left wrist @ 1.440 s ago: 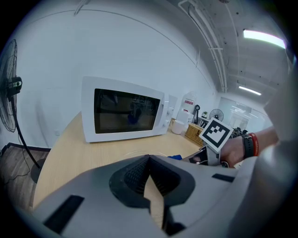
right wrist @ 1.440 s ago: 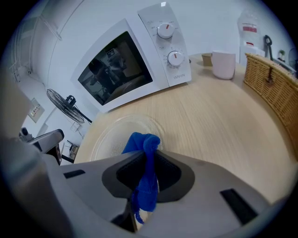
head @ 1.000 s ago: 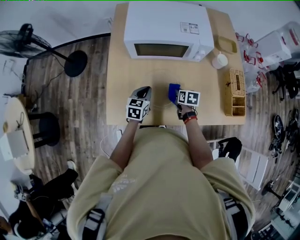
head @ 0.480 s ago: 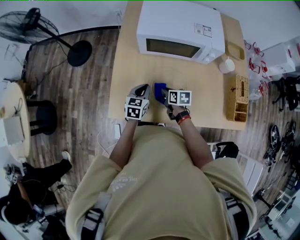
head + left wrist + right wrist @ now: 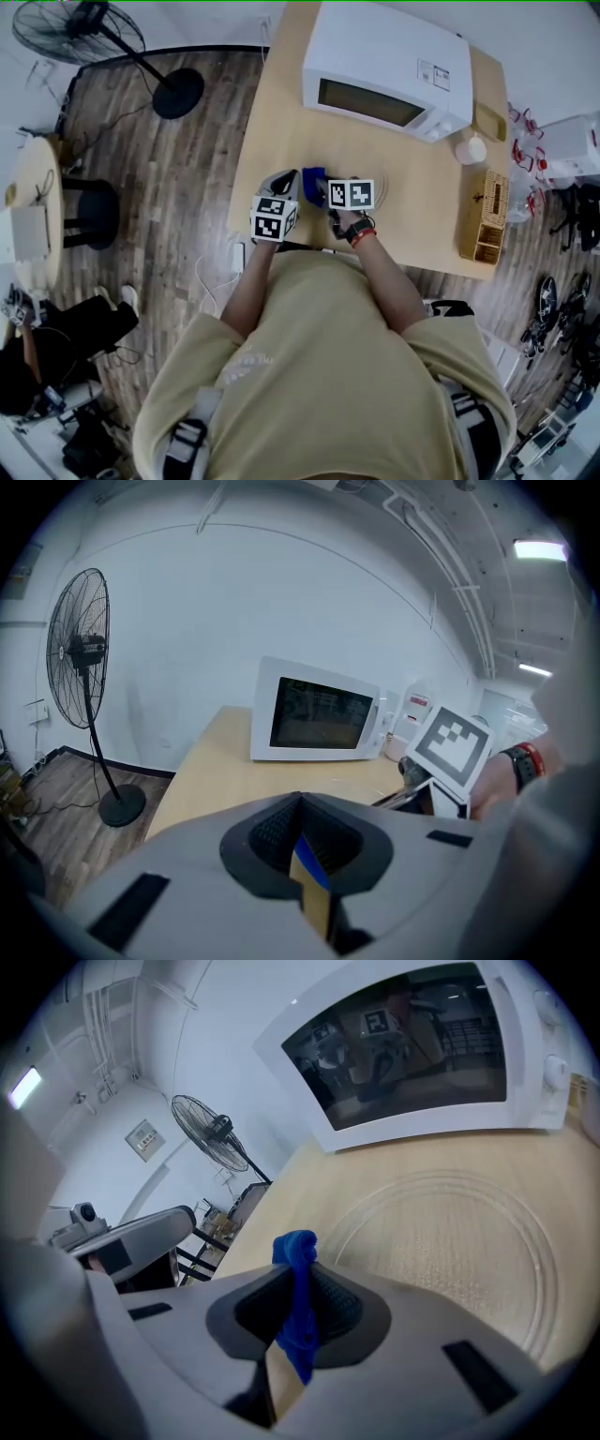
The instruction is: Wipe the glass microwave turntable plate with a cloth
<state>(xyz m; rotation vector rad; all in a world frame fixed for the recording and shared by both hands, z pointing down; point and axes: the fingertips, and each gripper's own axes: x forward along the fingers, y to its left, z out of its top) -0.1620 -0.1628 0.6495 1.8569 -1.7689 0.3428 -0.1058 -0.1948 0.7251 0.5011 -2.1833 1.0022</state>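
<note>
The left tool [image 5: 302,810] has its jaws pressed together over the near edge of the tabletop [image 5: 267,131]. Just right of it, the right tool [image 5: 298,1302] pinches a blue cloth [image 5: 295,1252] near the left rim of the glass plate [image 5: 450,1232], which lies flat before the microwave [image 5: 412,1044]

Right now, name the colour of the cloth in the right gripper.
Blue; the cloth shows best in the right gripper view.

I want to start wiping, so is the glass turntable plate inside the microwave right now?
No, the glass turntable plate lies on the table in front of the closed microwave.
</note>
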